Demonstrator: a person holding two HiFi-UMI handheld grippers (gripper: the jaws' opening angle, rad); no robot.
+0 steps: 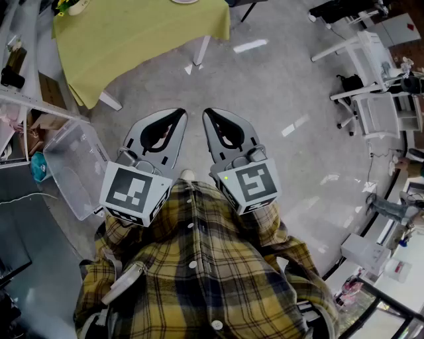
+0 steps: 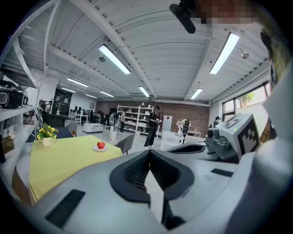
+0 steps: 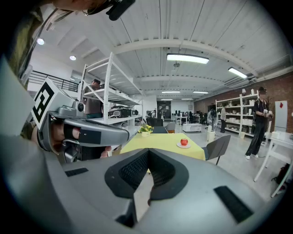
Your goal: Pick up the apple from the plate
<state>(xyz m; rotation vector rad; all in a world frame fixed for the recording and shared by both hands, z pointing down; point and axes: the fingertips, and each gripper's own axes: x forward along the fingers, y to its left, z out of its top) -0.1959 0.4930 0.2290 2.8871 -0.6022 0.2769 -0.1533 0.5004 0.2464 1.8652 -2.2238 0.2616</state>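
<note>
A red apple (image 2: pixel 100 145) (image 3: pixel 184 141) sits on a small white plate (image 2: pixel 100 148) (image 3: pixel 184 146) near the edge of a table with a yellow-green cloth (image 1: pixel 132 33) (image 2: pixel 64 157) (image 3: pixel 160 141), far ahead of both grippers. In the head view only the plate's rim (image 1: pixel 184 1) shows at the top edge. My left gripper (image 1: pixel 180 114) (image 2: pixel 149 151) and right gripper (image 1: pixel 207 112) (image 3: pixel 149 151) are held side by side close to my body, over the floor. Both are shut with nothing between the jaws.
A clear plastic bin (image 1: pixel 76 165) lies on the floor to my left beside a shelf rack (image 1: pixel 20 99). White desks and chairs (image 1: pixel 371 86) stand at the right. A grey chair (image 3: pixel 217 146) is by the table, a flower pot (image 2: pixel 47 134) on it, and people stand in the background.
</note>
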